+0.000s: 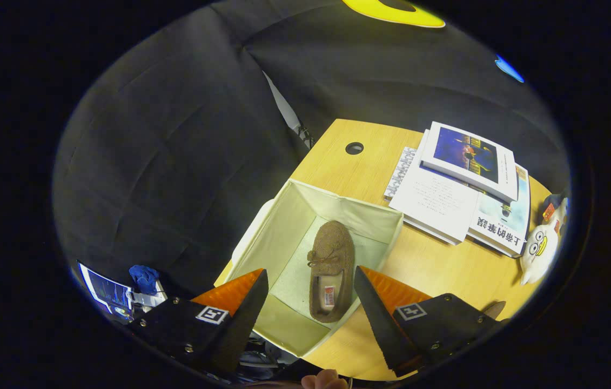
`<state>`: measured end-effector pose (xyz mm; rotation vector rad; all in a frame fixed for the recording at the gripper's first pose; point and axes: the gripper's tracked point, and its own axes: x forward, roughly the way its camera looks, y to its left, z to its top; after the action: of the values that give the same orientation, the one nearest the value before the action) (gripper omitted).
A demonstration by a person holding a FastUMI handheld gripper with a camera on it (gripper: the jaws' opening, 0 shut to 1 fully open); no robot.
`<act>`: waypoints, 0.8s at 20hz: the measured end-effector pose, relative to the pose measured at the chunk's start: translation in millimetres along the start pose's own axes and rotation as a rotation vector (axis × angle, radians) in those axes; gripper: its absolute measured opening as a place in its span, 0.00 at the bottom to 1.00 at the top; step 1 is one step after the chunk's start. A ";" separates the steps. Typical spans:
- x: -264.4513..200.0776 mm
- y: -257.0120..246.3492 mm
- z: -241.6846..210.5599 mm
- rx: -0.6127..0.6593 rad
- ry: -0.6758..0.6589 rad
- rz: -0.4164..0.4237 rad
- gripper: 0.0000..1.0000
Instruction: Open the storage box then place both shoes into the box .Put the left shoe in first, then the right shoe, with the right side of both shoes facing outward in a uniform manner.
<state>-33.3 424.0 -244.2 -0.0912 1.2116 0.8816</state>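
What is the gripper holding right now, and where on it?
Nothing. The gripper is open above the storage box; the brown shoe lies on the box floor, untouched.

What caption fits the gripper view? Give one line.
Open hand-held gripper above open storage box holding one brown shoe.

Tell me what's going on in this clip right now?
A person is holding the gripper above an open storage box on a wooden table. One brown shoe already lies flat on the box floor, toe pointing away from the fingers. The fingers are spread open and grip nothing. A stack of books and a small plush toy sit beyond the box on the table.
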 end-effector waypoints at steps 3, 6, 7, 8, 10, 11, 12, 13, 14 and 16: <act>-28.1 -9.2 -2.9 0.024 -0.036 0.012 0.97; -56.0 -24.0 -7.7 0.052 -0.082 0.030 0.97; -64.1 -28.8 -8.3 0.065 -0.101 0.038 0.97; -74.2 -37.1 -10.7 0.083 -0.117 0.041 0.97; -88.5 -53.0 -15.8 0.108 -0.144 0.042 0.97; -96.0 -61.4 -20.1 0.124 -0.154 0.038 0.97; -103.3 -71.6 -24.7 0.138 -0.162 0.025 0.97; -109.1 -81.9 -30.2 0.145 -0.167 0.011 0.97; -113.2 -94.0 -37.1 0.154 -0.171 -0.005 0.97; -124.0 -113.2 -53.1 0.175 -0.180 -0.031 0.97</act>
<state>-11.9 253.9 -204.0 0.1082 1.1099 0.7374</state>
